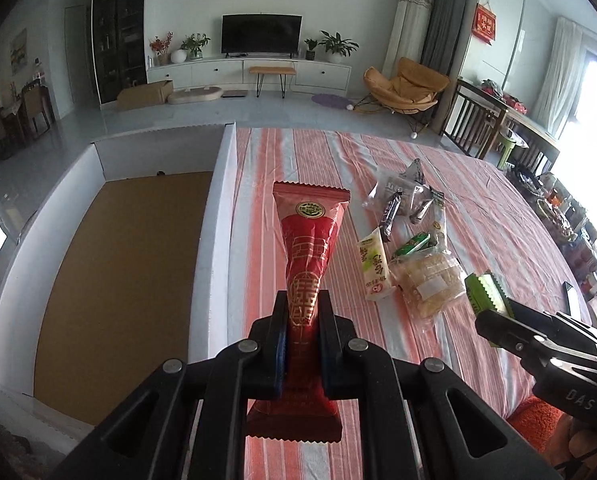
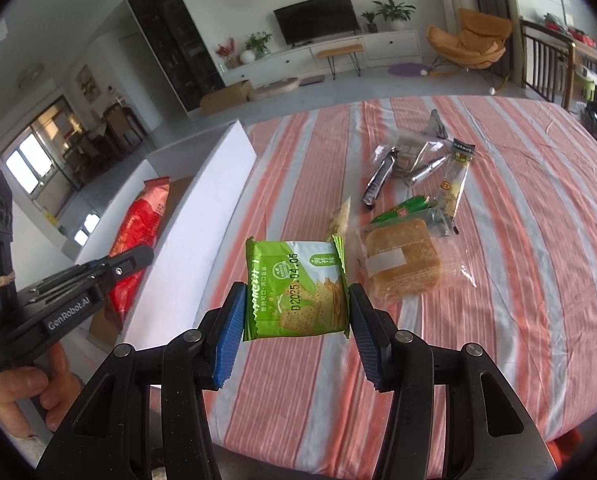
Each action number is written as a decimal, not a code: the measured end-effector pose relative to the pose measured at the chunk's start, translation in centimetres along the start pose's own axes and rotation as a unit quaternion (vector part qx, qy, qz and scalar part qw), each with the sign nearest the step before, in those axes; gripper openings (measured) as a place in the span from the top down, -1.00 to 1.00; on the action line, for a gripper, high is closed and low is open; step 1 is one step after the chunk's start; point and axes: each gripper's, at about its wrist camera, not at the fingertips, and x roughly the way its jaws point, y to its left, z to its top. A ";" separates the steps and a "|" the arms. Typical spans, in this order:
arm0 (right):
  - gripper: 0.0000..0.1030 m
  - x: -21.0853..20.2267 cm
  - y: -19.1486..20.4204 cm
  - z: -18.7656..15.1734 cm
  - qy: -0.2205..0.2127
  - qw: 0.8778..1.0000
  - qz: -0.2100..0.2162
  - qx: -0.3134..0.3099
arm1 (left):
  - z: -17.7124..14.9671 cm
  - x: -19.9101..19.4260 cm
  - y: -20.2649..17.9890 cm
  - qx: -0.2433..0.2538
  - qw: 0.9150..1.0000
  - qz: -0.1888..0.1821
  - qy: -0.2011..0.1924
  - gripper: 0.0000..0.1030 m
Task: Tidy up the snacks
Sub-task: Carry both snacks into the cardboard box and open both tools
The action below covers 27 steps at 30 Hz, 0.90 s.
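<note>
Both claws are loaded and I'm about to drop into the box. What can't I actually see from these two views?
- Box floor: the left view's claw cuts off its near end; the right view's wall hides most.
- Red packet: bottom seal behind claw frame.
- Green cracker packet: back face unseen.
- Snack pile: small print unreadable; lower items overlapped.

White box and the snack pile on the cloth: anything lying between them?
No. In the left wrist view, only bare striped tablecloth runs between the white box wall and the snack pile; the red packet hangs above it, held.
</note>
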 end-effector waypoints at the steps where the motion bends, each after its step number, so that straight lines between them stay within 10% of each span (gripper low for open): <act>1: -0.03 0.3 0.2 0.0 0.003 1.000 -0.003 -0.003 | -0.1 -0.3 0.2 -0.002 1.000 -0.002 -0.002 0.77; 7: -0.03 1.1 6.1 2.4 0.007 0.998 0.020 -0.064 | -0.1 -4.7 4.3 -0.052 0.998 -0.045 -0.006 0.77; 13: -0.04 3.6 17.4 5.7 0.019 0.980 0.142 -0.135 | -1.0 -7.8 14.0 -0.123 0.988 0.089 -0.034 0.76; 15: -0.10 5.2 20.1 6.1 0.035 0.973 0.167 -0.153 | -1.5 -6.8 16.7 -0.149 0.980 0.129 -0.009 0.49; 17: -0.27 6.3 21.0 6.1 0.051 0.970 0.172 -0.161 | -1.9 -6.1 18.0 -0.170 0.976 0.138 0.002 -0.29; 21: -0.29 5.9 15.8 5.4 0.036 0.981 0.144 -0.122 | -1.9 -5.3 16.2 -0.166 0.980 0.105 -0.012 -0.51; 27: -0.33 5.7 -1.4 -0.7 0.026 0.998 -0.059 0.007 | -0.2 -1.6 6.5 -0.046 0.999 0.011 -0.011 -0.54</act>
